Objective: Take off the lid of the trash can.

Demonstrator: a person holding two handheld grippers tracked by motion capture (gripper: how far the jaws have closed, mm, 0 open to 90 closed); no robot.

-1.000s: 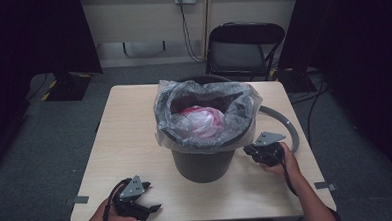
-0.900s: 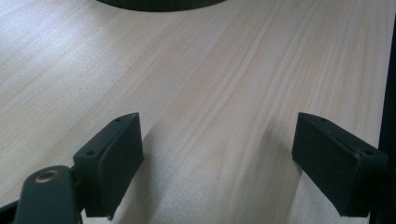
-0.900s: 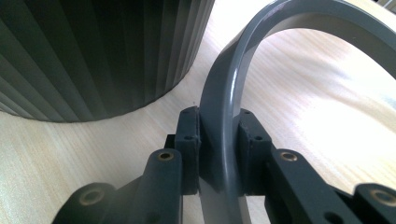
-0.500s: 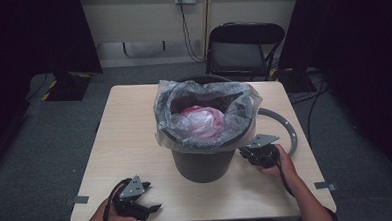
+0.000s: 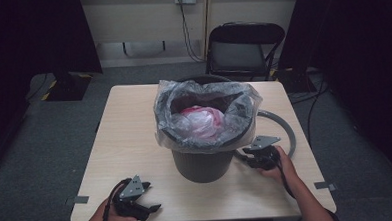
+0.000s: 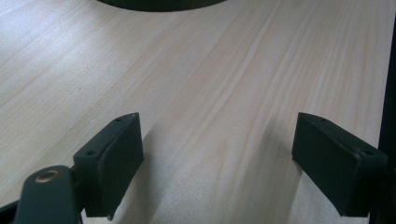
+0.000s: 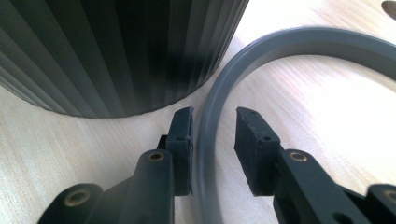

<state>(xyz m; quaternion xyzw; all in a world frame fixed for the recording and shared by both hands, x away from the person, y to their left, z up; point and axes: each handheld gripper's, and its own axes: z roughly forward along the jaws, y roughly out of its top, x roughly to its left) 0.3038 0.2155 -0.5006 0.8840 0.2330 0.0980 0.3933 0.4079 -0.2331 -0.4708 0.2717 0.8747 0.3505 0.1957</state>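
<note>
Right claw: jaws have just been opening and straddle the grey ring without pressing it. The ring lies flat on the desk, curving around the bin. Left claw: released, over bare desk.

floor: grey carpet | wall: beige | furniture: black folding chair, light wood table

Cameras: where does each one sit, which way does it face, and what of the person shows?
High view: above the person's side, looking forward and down at the bin; both forearms show.
Left gripper view: on the left gripper, along open jaws over the table.
Right gripper view: on the right gripper, jaws straddling the grey ring.
Shared: bin, ring.
</note>
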